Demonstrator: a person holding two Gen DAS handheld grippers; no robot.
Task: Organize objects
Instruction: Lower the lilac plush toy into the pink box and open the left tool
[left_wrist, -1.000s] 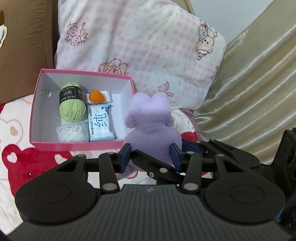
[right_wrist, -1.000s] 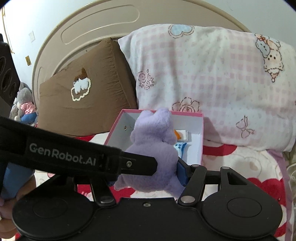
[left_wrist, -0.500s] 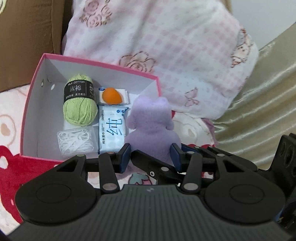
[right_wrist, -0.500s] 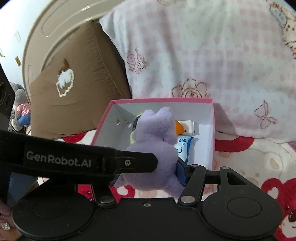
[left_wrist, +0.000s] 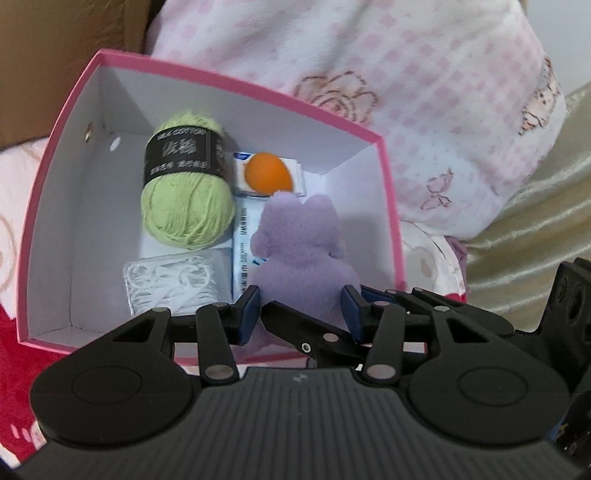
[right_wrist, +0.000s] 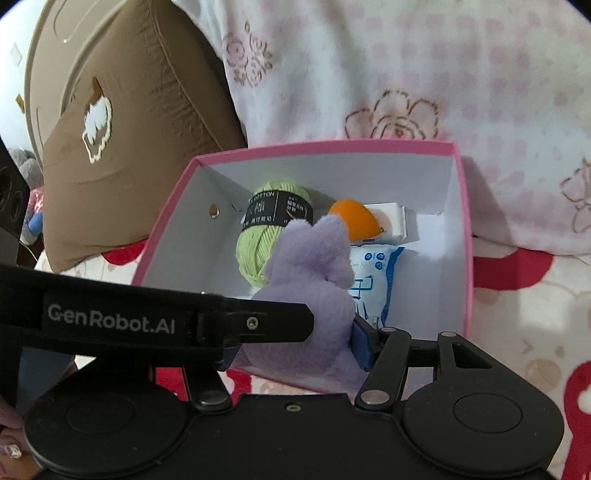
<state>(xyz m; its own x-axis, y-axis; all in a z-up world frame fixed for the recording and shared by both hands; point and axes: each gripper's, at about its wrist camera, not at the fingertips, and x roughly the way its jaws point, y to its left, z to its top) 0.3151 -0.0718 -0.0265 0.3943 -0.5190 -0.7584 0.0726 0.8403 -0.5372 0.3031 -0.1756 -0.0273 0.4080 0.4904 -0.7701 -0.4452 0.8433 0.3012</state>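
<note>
A purple plush toy hangs over the near right part of an open pink box, held from two sides. My left gripper is shut on its lower body, a blue pad on each flank. My right gripper also grips the plush toy; its left pad is hidden behind the left gripper's black arm. Inside the box lie green yarn, an orange egg-shaped piece on a white packet, a tissue pack and a clear bag of white bits.
A pink-checked pillow leans behind the box and a brown cushion stands to its left. Shiny gold fabric lies at the right. The box rests on a red-and-white bear blanket. A person's fingers show at the lower left.
Both grippers have come down and forward with the plush toy. It was beside the box's right wall and now hangs over the inside of the box, which fills more of both views.
</note>
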